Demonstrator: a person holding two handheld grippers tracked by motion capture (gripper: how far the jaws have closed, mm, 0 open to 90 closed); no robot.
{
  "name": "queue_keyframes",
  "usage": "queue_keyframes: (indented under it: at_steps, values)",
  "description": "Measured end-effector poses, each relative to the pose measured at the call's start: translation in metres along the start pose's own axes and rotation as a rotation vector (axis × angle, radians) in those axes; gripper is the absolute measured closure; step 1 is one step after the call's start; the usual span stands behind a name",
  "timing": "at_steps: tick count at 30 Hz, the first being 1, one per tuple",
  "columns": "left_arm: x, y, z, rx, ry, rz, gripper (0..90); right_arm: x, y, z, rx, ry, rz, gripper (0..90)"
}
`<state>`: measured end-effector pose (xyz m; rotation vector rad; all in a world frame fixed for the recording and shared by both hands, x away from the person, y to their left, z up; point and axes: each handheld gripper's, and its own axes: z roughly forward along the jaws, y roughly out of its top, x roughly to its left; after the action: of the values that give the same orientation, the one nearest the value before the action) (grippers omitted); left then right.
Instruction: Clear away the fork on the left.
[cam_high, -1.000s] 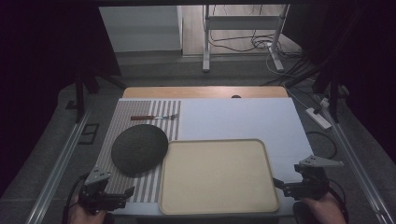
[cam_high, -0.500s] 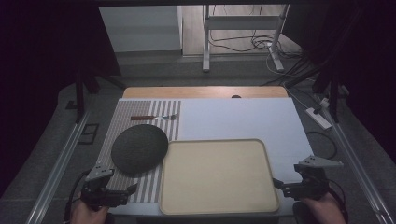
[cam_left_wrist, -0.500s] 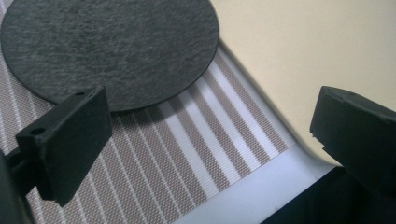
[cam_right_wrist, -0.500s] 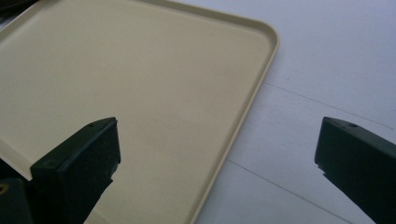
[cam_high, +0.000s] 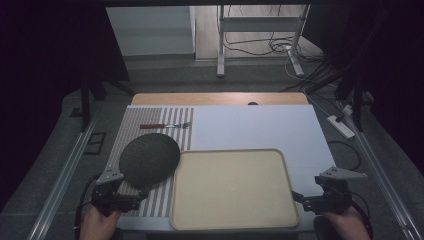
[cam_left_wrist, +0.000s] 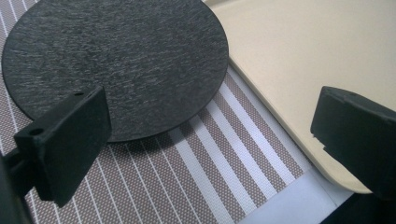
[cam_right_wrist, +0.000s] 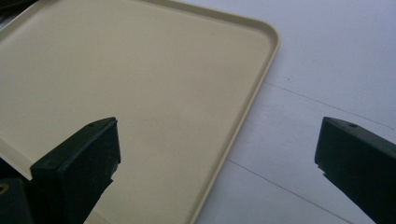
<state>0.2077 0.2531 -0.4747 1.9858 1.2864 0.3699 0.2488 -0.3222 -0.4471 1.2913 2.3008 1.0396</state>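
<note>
A beige tray (cam_high: 232, 187) lies empty at the table's near middle. A round dark slate plate (cam_high: 149, 159) rests left of it on a striped placemat (cam_high: 160, 200), its edge just over the tray's corner. My left gripper (cam_high: 136, 199) hovers open at the near left, pointing over the placemat (cam_left_wrist: 187, 182) between the plate (cam_left_wrist: 116, 65) and the tray (cam_left_wrist: 317, 70). My right gripper (cam_high: 298, 198) is open at the tray's near right corner, with the tray rim (cam_right_wrist: 252, 93) between its jaws. A piece of cutlery (cam_high: 165, 126) with a brown handle lies at the mat's far end.
A white sheet (cam_high: 255, 127) covers the table right of the placemat; bare wood (cam_high: 215, 98) shows at the far edge. Metal rails (cam_high: 60, 175) run along both sides. Beyond the table are stand legs (cam_high: 220, 55), cables and a power strip (cam_high: 340, 126).
My left gripper has shifted slightly right and forward toward the plate's near edge. The right gripper, tray and plate stay put.
</note>
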Motion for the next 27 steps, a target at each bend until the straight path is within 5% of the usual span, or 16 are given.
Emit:
queue_keyframes:
  at_steps: [27]
  values:
    - [0.028, 0.044, 0.040, 0.042, -0.019, 0.004, 0.0, 0.000, 0.000, 0.001, 0.005, 0.002, -0.004, 0.8]
